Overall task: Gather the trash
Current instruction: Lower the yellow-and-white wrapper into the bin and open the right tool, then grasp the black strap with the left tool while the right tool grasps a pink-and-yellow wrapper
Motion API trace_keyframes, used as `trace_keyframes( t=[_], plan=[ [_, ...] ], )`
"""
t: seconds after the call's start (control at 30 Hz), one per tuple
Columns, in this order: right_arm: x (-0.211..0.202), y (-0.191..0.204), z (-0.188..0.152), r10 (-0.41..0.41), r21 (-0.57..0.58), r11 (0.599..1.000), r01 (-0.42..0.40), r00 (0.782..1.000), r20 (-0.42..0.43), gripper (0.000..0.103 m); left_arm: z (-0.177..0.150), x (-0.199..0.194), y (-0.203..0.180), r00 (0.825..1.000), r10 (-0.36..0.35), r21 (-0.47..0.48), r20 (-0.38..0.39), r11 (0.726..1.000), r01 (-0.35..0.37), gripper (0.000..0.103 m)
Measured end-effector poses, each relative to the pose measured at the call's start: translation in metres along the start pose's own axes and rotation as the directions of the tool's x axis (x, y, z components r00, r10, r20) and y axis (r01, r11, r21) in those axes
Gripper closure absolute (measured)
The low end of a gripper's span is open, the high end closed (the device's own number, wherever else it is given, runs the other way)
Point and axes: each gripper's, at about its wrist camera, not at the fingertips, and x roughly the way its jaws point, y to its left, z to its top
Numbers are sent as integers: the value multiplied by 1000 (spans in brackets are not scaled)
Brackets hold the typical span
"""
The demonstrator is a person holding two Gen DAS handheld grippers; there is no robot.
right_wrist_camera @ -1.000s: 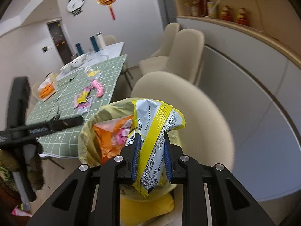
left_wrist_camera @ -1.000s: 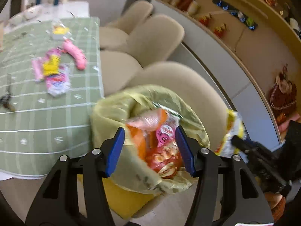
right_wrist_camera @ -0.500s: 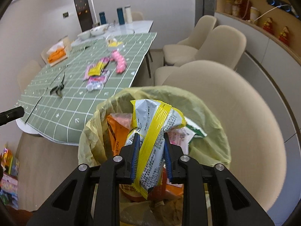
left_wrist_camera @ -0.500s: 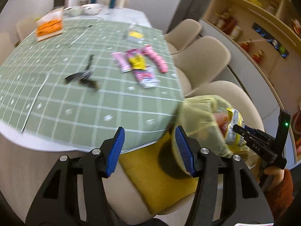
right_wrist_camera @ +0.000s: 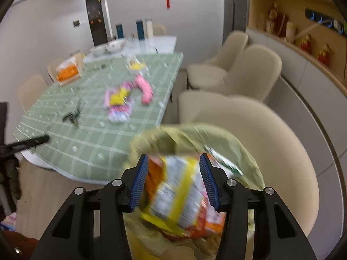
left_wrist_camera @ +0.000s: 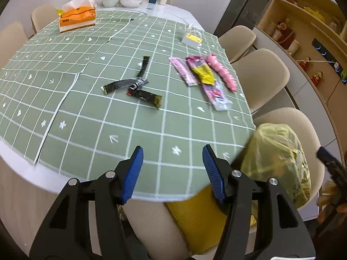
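My right gripper [right_wrist_camera: 173, 179] was above the mouth of the yellow trash bag [right_wrist_camera: 219, 138], which sat on a beige chair [right_wrist_camera: 288, 151]. Its jaws had just been opening, and the yellow-striped wrapper [right_wrist_camera: 177, 192] was between them, blurred; the pads seemed not to press it any more. My left gripper [left_wrist_camera: 172, 169] had its jaws spread with nothing between them, above the near edge of the table [left_wrist_camera: 21, 166] with the green checked cloth [left_wrist_camera: 86, 108]. On the cloth lay more trash: black wrappers [left_wrist_camera: 134, 87] in the middle, and pink and yellow packets [left_wrist_camera: 201, 73] near the right edge, well apart from the bag.
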Motion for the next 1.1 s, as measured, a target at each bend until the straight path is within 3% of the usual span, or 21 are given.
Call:
trace_keyframes(
  t=[0.17, 0.43, 0.6, 0.73, 0.87, 1.03, 1.1],
  plan=[
    [21, 44, 27, 49, 26, 998, -50, 998, 49, 56, 27, 15, 27, 1000, -11, 27, 9, 1000, 11, 49],
    [102, 107, 54, 67, 4, 998, -67, 996, -54, 56, 77, 43, 79, 1000, 3, 81, 18, 997, -5, 49],
    [154, 139, 67, 71, -22, 997, -74, 991, -116, 56, 105, 69, 90, 1000, 2, 208, 0, 978, -2, 49],
    [189, 154, 76, 34, -44, 998, -41, 989, -147, 56, 117, 87, 88, 999, -25, 269, -36, 963, 34, 49],
    [221, 160, 94, 28, -40, 999, -34, 989, -145, 56, 120, 99, 91, 996, -38, 249, -78, 967, 56, 49],
    [273, 158, 128, -65, -64, 996, 56, 988, -142, 56, 124, 103, 97, 989, -85, 239, -121, 965, 112, 49],
    [291, 152, 139, -51, -49, 998, 44, 985, -163, 56, 126, 102, 99, 988, -93, 231, -125, 966, 120, 49]
  ],
)
